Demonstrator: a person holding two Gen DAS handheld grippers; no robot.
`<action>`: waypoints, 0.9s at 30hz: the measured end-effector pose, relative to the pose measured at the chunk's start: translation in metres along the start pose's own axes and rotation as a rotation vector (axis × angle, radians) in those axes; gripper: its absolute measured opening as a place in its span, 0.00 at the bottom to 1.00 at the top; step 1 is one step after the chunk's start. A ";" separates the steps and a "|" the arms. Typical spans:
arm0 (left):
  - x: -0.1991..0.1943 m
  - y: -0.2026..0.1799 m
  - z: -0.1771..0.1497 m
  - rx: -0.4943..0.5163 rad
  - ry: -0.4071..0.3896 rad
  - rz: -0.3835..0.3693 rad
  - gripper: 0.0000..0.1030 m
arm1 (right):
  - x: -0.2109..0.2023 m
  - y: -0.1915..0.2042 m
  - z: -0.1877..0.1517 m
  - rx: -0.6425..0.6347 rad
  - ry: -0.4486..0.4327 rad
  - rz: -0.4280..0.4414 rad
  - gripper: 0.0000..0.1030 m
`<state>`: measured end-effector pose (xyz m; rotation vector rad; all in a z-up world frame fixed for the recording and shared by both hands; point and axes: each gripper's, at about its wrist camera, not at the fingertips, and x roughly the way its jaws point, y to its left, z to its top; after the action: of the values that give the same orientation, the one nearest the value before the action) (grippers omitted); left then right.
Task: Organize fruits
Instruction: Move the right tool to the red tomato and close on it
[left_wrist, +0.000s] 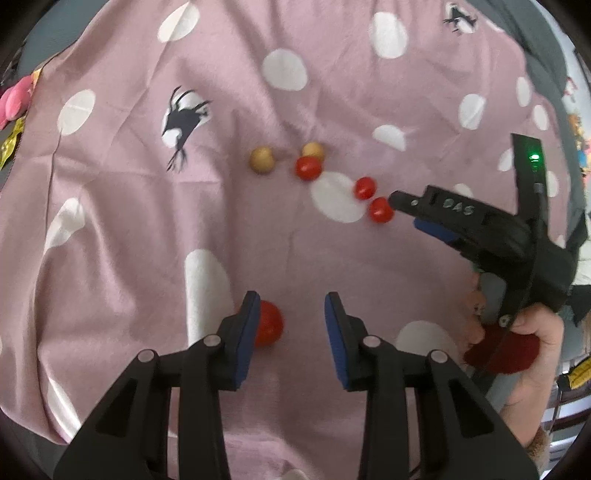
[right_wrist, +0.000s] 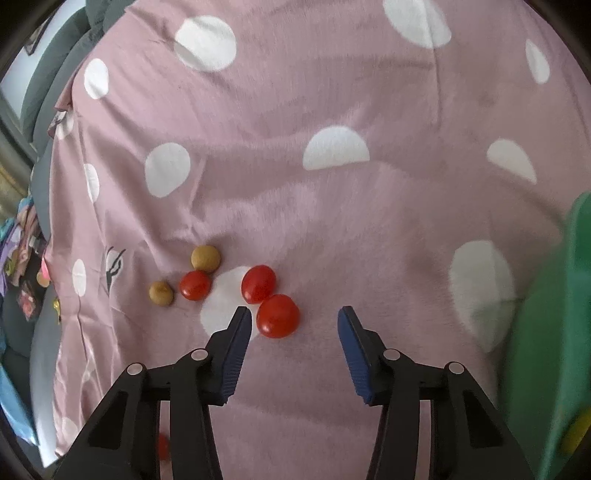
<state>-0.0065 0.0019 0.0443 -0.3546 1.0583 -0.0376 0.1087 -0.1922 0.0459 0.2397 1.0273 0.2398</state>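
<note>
On the soft pink cloth (left_wrist: 295, 240), both grippers' jaws gape, holding nothing; the left gripper (left_wrist: 291, 317) could nudge its tomato (left_wrist: 269, 323) rolling.

Showed the right gripper (right_wrist: 294, 318) low over a pink polka-dot cloth (right_wrist: 332, 206), jaws apart, with a red cherry tomato (right_wrist: 277, 315) lying between them just beside the left finger's blue pad (right_wrist: 236, 354), not pressed. Held a second tomato (right_wrist: 258, 283) touching it behind, a third (right_wrist: 195, 284) further left between two tan round fruits (right_wrist: 206, 258) (right_wrist: 161, 292). Caught a blurred green object (right_wrist: 554, 332) at the right edge.
</note>
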 end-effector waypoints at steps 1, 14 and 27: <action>0.001 0.002 0.000 -0.004 0.007 0.016 0.34 | 0.002 -0.001 0.000 0.007 0.003 0.015 0.50; 0.015 0.005 0.000 0.011 0.043 0.075 0.33 | 0.021 0.009 -0.004 -0.037 0.020 -0.035 0.43; 0.040 -0.005 -0.002 0.052 0.061 0.110 0.31 | 0.026 0.020 -0.005 -0.071 0.010 -0.075 0.31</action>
<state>0.0118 -0.0113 0.0111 -0.2486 1.1335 0.0223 0.1158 -0.1646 0.0287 0.1358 1.0338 0.2092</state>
